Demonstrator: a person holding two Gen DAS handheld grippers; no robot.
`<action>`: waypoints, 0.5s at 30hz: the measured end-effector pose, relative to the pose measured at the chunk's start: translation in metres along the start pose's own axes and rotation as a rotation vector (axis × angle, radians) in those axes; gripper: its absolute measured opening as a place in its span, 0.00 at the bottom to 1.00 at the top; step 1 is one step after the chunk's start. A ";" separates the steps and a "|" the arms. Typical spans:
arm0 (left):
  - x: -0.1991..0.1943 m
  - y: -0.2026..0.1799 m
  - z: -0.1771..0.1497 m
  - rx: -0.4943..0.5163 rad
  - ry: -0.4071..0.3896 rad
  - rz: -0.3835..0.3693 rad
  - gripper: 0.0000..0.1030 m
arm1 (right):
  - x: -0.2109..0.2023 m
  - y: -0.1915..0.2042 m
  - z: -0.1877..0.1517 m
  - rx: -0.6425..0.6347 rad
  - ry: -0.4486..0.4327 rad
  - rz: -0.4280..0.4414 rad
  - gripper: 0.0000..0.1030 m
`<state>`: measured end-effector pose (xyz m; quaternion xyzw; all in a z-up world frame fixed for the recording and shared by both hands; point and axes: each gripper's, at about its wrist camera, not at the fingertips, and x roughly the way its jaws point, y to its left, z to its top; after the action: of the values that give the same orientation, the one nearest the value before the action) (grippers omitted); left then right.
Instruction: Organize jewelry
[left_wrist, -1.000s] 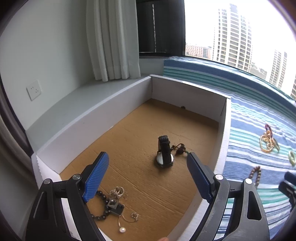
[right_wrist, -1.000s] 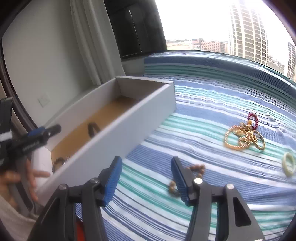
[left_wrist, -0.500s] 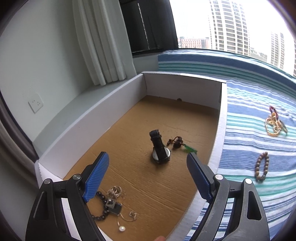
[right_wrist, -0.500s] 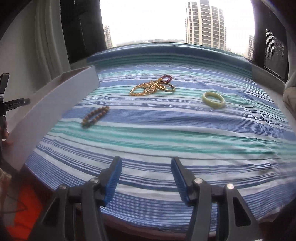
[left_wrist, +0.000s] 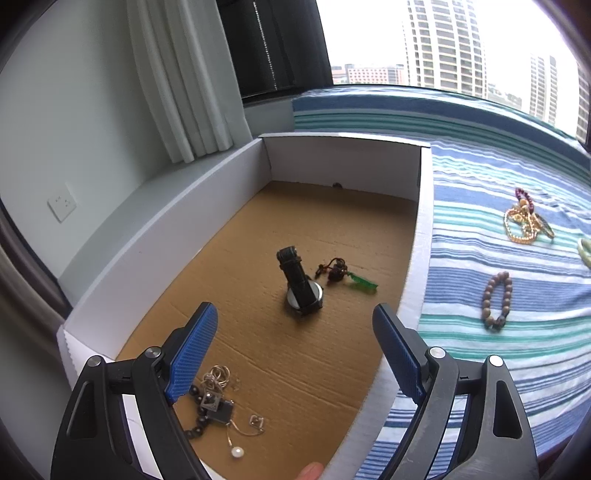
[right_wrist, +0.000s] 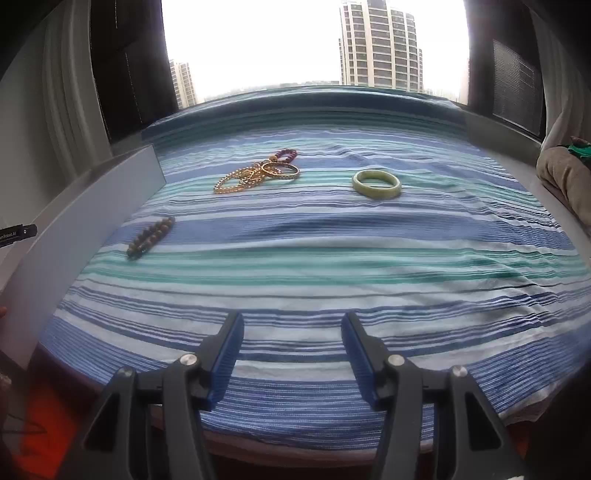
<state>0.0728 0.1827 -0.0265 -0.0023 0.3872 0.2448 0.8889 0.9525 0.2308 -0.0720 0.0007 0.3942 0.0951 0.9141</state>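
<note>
The right gripper (right_wrist: 291, 354) has its jaws apart with nothing between them, poised above the near edge of the striped cloth (right_wrist: 332, 258). The left gripper (left_wrist: 295, 354) also stands wide open and empty, over the cardboard floor of the white box (left_wrist: 166, 236).

The risk, as I judge it, lies in the tangle: the gold bead chain (right_wrist: 236, 181), gold bangle (right_wrist: 280, 170) and purple bead bracelet (right_wrist: 286, 154) overlap, so a grab at one may drag the others along or drop them short of the box. The jade bangle (right_wrist: 376, 183) is smooth and hard, and could squirt out of a pinch on its rim. The cloth is wrinkled and may be caught with any low pinch.

From the right jaws, all loose jewelry lies well ahead: the wooden bead bracelet (right_wrist: 149, 238) nearest, ahead to the left, near the box wall; the gold tangle beyond it; the jade bangle ahead to the right. Under the left jaws, inside the box, sit a black watch (left_wrist: 301, 284), a green-tasselled charm (left_wrist: 343, 275) and a small heap of chains and a pearl (left_wrist: 218, 406).
</note>
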 end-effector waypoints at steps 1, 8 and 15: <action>0.000 0.000 0.000 0.002 0.001 -0.003 0.84 | 0.000 0.001 -0.001 -0.001 0.002 0.006 0.54; -0.012 0.008 0.000 -0.049 -0.017 -0.023 0.90 | 0.000 0.001 -0.005 -0.009 0.005 -0.004 0.54; -0.058 0.004 0.004 -0.062 -0.172 0.022 0.94 | -0.004 -0.007 -0.004 0.006 -0.005 -0.064 0.69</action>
<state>0.0401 0.1624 0.0171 -0.0044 0.3018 0.2656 0.9156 0.9480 0.2231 -0.0723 -0.0091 0.3920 0.0646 0.9176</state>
